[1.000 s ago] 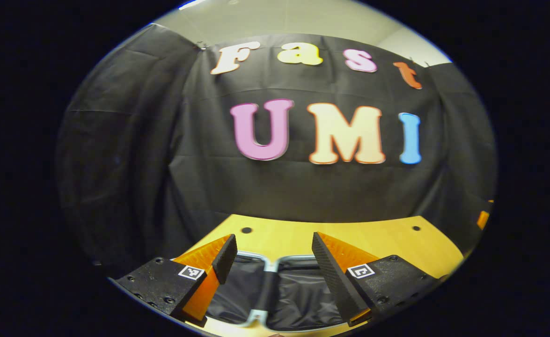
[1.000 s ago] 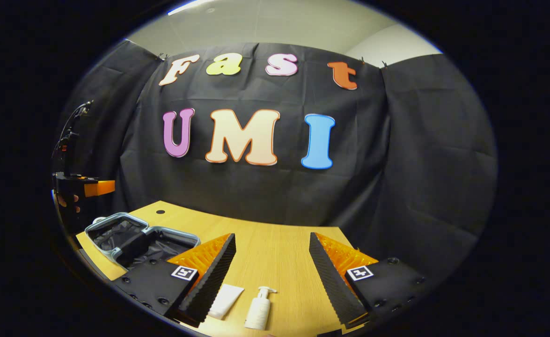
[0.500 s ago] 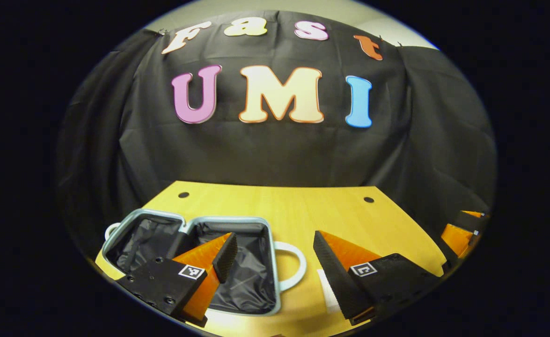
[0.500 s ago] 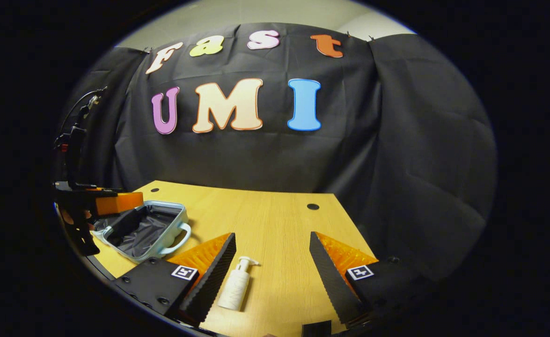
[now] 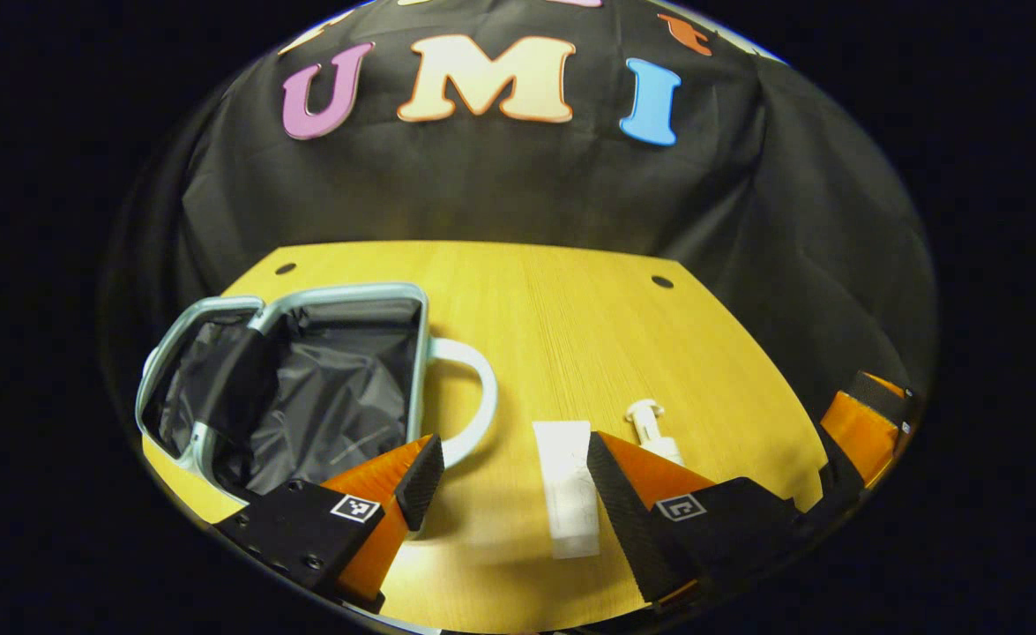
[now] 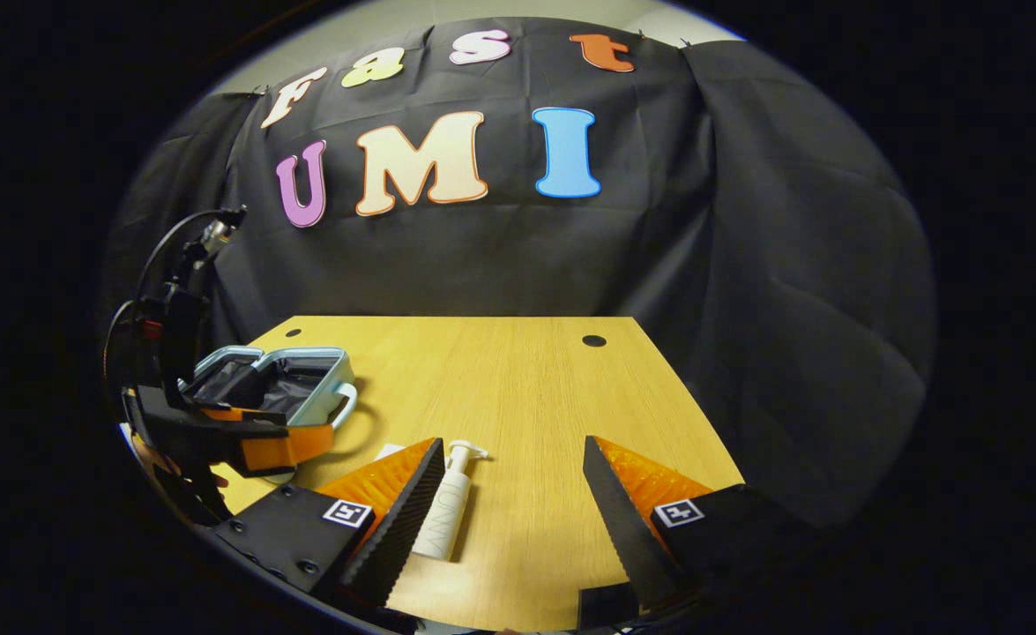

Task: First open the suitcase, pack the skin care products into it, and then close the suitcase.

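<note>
A small suitcase (image 5: 341, 291) with a pale blue rim, black lining and white handle lies open at the table's left. My left gripper (image 5: 513, 450) is open just right of it, above the table. A white tube (image 5: 566, 489) lies flat between its fingers, close to the right one. A white pump bottle (image 5: 650, 432) peeks from behind that finger. In the right gripper view the pump bottle (image 6: 447, 516) lies flat beside the left finger of my open right gripper (image 6: 513, 445). The suitcase (image 6: 328, 392) is seen far left, with the left gripper (image 6: 279, 441) in front of it.
The wooden table (image 6: 526, 379) has two small round holes near its back edge, and black cloth hangs behind it. The right gripper (image 5: 861, 423) appears at the far right edge of the left gripper view. Bare wood stretches right of the bottle.
My left gripper has swung right, from over the suitcase to over the tube, and tilted down. The right gripper also tilted down; the pump bottle now lies by its left finger.
</note>
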The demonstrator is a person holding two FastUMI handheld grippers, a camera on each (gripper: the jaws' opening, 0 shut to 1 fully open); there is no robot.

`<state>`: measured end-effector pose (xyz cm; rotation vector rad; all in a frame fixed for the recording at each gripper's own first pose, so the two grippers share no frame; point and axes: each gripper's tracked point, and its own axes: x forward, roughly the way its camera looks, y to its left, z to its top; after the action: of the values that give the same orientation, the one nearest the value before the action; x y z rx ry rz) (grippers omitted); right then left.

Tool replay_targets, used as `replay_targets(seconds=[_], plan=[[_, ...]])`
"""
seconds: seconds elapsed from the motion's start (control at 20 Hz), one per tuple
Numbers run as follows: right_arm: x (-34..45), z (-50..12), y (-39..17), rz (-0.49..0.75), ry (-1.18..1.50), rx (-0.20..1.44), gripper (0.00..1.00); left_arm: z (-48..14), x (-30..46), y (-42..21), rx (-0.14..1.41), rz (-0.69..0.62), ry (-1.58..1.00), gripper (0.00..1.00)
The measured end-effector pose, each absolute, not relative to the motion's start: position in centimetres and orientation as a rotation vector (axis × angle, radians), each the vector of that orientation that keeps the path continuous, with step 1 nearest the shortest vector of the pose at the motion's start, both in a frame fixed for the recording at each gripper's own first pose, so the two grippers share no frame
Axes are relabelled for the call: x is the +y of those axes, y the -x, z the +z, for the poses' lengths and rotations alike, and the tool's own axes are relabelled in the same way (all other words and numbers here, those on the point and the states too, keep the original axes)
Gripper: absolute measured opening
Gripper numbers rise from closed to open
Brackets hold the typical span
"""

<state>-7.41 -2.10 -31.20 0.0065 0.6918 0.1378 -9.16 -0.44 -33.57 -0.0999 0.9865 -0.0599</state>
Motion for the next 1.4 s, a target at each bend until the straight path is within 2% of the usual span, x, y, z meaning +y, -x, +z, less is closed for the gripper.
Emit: replay_targets(seconds=[0.3, 0.5, 0.55, 0.6, 0.65, 0.75, 0.85, 0.9, 0.95, 1.0, 1.05, 1.2, 1.4], plan=[[0.6, -36.3, 8.7, 0.187, -0.028, 0.844, 0.99, -38.2, -1.5, 11.5, 1.118, -0.096, 0.078, 0.98], [1.5, -37.3, 10.0, 0.204, -0.034, 0.881, 0.99, -40.7, -3.6, 12.5, 1.186, -0.153, 0.098, 0.96], [1.4, -37.4, 10.1, 0.204, -0.026, 0.882, 0.99, -41.1, -3.4, 13.1, 1.22, -0.141, 0.074, 0.9], [1.4, -37.3, 10.1, 0.203, -0.024, 0.884, 0.99, -41.9, -3.4, 11.9, 1.163, -0.15, 0.008, 0.8], [1.3, -37.2, 10.1, 0.199, -0.026, 0.883, 0.99, -42.0, -3.4, 11.7, 1.158, -0.161, -0.037, 0.78], [1.1, -37.0, 10.0, 0.193, -0.028, 0.883, 0.99, -41.9, -3.8, 11.3, 1.128, -0.175, -0.047, 0.58], [1.3, -37.3, 10.1, 0.195, -0.024, 0.891, 0.98, -41.9, -3.9, 11.4, 1.143, -0.181, -0.029, 0.53], [1.6, -37.5, 10.1, 0.2, -0.022, 0.898, 0.98, -41.9, -3.8, 11.5, 1.163, -0.181, -0.016, 0.44], [1.8, -37.7, 10.0, 0.207, -0.02, 0.905, 0.99, -41.6, -3.8, 10.8, 1.137, -0.177, -0.011, 0.4], [2.1, -37.9, 9.9, 0.214, -0.019, 0.911, 0.99, -41.6, -3.4, 10.4, 1.128, -0.167, -0.018, 0.19], [2.4, -38.2, 9.9, 0.224, -0.016, 0.922, 0.99, -41.4, -3.3, 10.8, 1.153, -0.174, -0.01, 0.1], [3.5, -39.6, 9.8, 0.25, 0.003, 0.958, 0.99, -40.3, -2.9, 10.1, 1.139, -0.19, 0.039, 0.05], [5.1, -42.0, 10.7, 0.299, 0.039, 1.008, 0.99, -37.2, -2.5, 9.1, 1.091, -0.186, 0.079, 0.05]])
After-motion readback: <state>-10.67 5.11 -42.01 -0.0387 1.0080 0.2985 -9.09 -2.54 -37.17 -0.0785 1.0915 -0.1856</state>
